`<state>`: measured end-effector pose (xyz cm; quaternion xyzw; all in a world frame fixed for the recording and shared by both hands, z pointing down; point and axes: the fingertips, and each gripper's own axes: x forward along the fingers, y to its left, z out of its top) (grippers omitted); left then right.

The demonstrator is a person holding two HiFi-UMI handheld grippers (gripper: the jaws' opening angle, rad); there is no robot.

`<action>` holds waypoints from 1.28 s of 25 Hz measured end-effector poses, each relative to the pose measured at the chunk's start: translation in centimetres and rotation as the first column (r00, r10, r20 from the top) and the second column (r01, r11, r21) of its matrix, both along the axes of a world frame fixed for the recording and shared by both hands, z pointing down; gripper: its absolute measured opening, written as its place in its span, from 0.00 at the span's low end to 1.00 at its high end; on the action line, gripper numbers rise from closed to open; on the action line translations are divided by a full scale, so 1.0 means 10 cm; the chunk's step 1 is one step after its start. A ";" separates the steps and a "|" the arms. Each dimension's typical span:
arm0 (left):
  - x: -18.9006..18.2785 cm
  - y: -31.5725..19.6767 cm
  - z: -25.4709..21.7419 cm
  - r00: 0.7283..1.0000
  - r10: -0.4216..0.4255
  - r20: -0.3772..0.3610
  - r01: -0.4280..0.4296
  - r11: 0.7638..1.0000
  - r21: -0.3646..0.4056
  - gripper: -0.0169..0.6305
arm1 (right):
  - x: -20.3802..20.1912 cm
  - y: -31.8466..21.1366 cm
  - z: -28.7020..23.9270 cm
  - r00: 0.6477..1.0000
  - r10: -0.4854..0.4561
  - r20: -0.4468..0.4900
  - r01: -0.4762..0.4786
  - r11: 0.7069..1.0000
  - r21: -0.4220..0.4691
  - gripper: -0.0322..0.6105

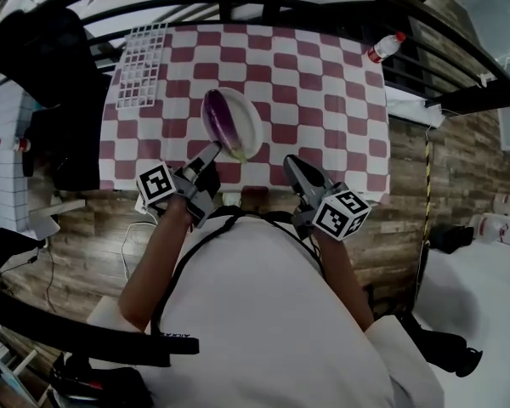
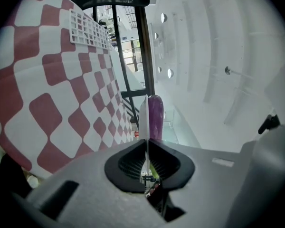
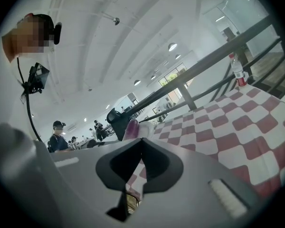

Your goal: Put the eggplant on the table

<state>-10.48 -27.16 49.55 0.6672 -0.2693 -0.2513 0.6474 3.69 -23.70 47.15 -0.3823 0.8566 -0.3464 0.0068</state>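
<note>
Left gripper (image 1: 212, 152) clamped on plate (image 1: 252, 122) rim, eggplant (image 1: 219, 116) lying on it, near side of table (image 1: 323, 83); right gripper (image 1: 291, 162) jaws together, empty. Keep plate level, lower slowly so eggplant cannot roll

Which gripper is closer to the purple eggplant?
Left. The left gripper is shut on the rim of the plate that holds the eggplant; the right gripper, shut and empty, is off to the plate's right.
</note>
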 end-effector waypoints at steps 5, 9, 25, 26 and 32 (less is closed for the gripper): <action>-0.08 -0.12 0.11 1.000 0.018 -0.010 -0.018 1.000 0.005 0.07 | -0.10 -0.12 0.05 1.000 0.011 -0.016 -0.011 1.000 -0.011 0.06; -0.15 -0.21 0.25 0.999 0.029 -0.016 -0.029 1.000 -0.003 0.07 | -0.16 -0.21 0.14 0.999 0.016 -0.028 -0.017 0.999 -0.034 0.06; -0.17 -0.25 0.48 0.997 0.048 -0.059 -0.049 0.999 -0.005 0.07 | -0.34 -0.34 0.37 0.998 -0.059 -0.038 0.055 0.994 -0.092 0.06; -0.15 -0.23 0.50 0.997 0.045 -0.063 -0.046 0.999 -0.011 0.07 | -0.33 -0.33 0.39 0.997 -0.067 -0.043 0.063 0.993 -0.099 0.06; -0.07 -0.22 0.66 0.997 0.030 -0.071 -0.032 0.999 -0.028 0.07 | -0.21 -0.30 0.46 0.993 -0.100 -0.064 0.092 0.988 -0.125 0.06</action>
